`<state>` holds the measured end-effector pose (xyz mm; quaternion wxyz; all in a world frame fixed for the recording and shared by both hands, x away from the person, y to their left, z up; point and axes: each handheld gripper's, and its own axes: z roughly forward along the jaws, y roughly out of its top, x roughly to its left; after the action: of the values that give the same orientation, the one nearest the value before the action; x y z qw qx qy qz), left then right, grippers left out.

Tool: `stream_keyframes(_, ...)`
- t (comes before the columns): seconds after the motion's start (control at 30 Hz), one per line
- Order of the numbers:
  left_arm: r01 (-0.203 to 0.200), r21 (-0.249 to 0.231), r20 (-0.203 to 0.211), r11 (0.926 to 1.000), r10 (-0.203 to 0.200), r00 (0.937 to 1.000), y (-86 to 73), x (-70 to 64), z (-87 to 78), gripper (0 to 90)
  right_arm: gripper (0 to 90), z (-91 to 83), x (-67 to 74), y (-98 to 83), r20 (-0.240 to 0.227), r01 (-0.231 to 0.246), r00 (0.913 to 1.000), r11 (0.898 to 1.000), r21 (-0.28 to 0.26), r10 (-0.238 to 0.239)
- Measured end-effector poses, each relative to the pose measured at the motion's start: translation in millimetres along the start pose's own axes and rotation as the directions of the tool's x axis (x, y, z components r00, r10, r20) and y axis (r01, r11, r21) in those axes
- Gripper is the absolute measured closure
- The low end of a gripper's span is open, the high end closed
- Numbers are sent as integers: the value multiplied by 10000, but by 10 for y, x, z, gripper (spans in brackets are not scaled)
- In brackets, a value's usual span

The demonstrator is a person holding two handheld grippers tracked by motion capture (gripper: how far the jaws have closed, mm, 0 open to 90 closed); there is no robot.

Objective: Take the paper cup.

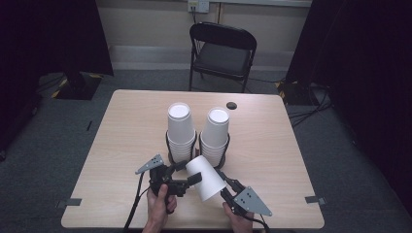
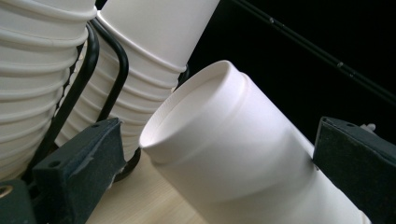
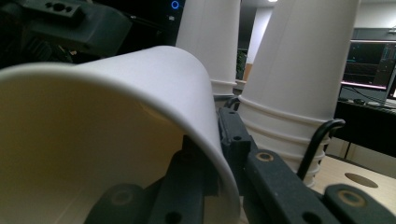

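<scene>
Plain white paper cup [image 1: 206, 177] tilted, rim pinched by right tongs [image 1: 226, 186]; left tongs [image 1: 190, 173] spread wide

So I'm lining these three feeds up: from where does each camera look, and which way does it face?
High view: above the person's side, looking forward and down at the table; both hands, left gripper, right gripper.
Left gripper view: rides the left gripper, facing the loose cup between its open jaws.
Right gripper view: rides the right gripper, looking into the cup's mouth; jaws pinch its wall.
Shared: all show the loose cup, left stack and right stack.
</scene>
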<state>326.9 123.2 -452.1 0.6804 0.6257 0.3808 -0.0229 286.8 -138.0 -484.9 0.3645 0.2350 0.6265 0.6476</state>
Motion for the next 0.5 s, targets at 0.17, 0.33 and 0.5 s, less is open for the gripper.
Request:
stream_keyframes(0.17, -99, 31, 71, 9999, 99, 9999, -8, 10, 4, 17, 882, -16, -22, -3, 14, -95, 10000, 9999, 123, 95)
stream_keyframes(0.33, -426, -106, 69, 9990, 426, 9991, 17, 22, -46, 64, 883, -28, -48, 11, 64, -192, 9998, 9994, 287, 190)
stream_keyframes(0.5, -1085, -44, -286, 9941, 1083, 9937, 36, 43, -108, 148, 883, -54, -90, 25, 78, -558, 9984, 9970, 545, 554)
